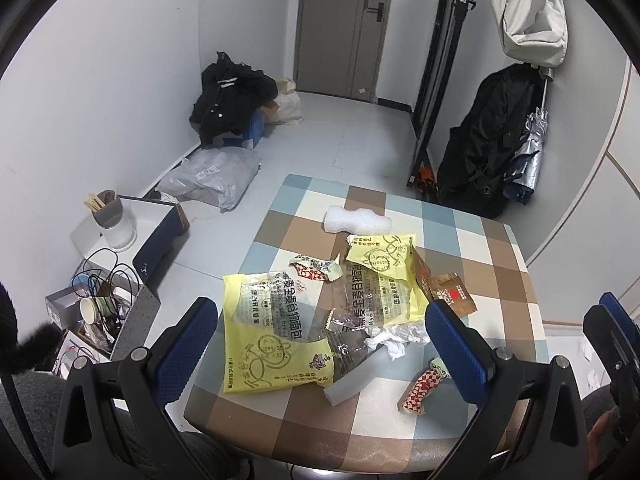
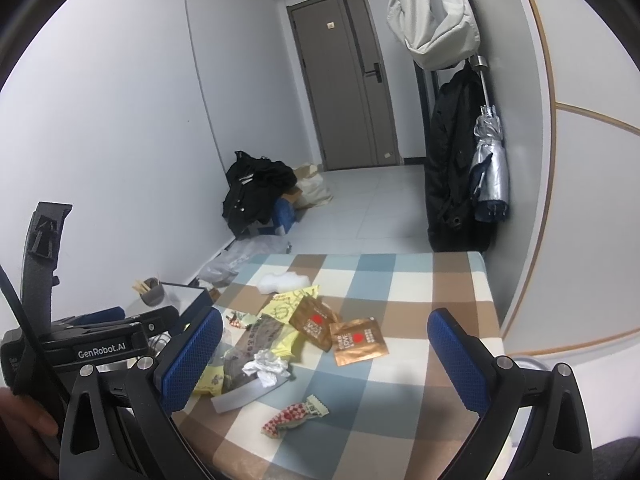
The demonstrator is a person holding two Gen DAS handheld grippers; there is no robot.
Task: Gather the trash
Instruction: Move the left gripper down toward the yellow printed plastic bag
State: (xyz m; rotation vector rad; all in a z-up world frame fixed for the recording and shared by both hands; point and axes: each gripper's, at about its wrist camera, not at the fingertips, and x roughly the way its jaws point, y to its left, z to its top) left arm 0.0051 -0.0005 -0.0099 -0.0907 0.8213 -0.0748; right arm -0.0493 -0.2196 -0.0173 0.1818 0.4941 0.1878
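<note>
Trash: 2 yellow bread bags [image 1: 276, 320], crumpled tissue [image 2: 266, 366], checkered wrapper [image 2: 294, 416]; strewn mid-desk [image 2: 404, 292], uncollected. Left gripper [image 1: 322, 334], right gripper [image 2: 324, 354]: jaws spread wide, empty, poised above litter, likely choosing first pick.

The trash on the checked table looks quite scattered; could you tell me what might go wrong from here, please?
1. The yellow bread bags overlap the crumpled tissue and a grey strip; pulling one may well drag the others off the near edge of the table.
2. The red-checked wrapper lies flat, so the open right gripper could slip over it.
3. The left gripper and the right one are close together and might collide.
</note>
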